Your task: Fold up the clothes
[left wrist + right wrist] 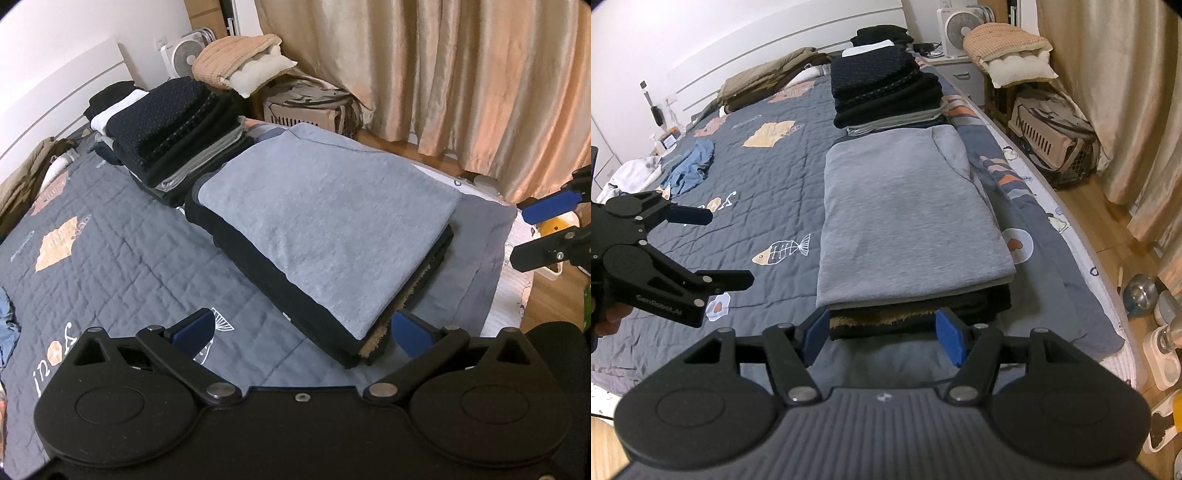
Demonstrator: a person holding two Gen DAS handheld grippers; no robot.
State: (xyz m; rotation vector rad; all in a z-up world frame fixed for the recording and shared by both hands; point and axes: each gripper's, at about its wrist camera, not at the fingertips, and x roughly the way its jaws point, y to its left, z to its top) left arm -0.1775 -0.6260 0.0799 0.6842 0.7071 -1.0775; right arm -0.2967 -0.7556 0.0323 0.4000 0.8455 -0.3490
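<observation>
Two stacks of folded clothes lie along the curtain-side edge of the bed, on the dark grey quilted bedspread (768,206). The near stack is topped by a folded light grey knit garment (905,221), resting on dark folded layers and one tan fuzzy-edged layer (882,318). Beyond it, touching or just beside its far end, stands the taller stack of black and grey folded clothes (886,92). A crumpled blue garment (692,166) lies unfolded well apart on the far side of the bedspread, next to a crumpled white cloth (631,173).

Gripper state: the left gripper (301,332) is released, jaws spread wide, with the near corner of the stack between the blue pads but not pressed. The right gripper (882,332) is likewise released, jaws apart just in front of the stack's near edge, holding nothing.

Handling judgement: the light grey knit garment appears soft, limp and light; it will sag and unfold if lifted by one point. The surface looks matte, so slip against the pads should be low. Nothing here is fragile.

Recommended hold: the near stack appears complete. If it must be squared, press the side edges rather than pinching the top layer. For the crumpled blue garment, take hold at two separated points on a hem or shoulder seam, one gripper each, and spread it flat before folding.
</observation>
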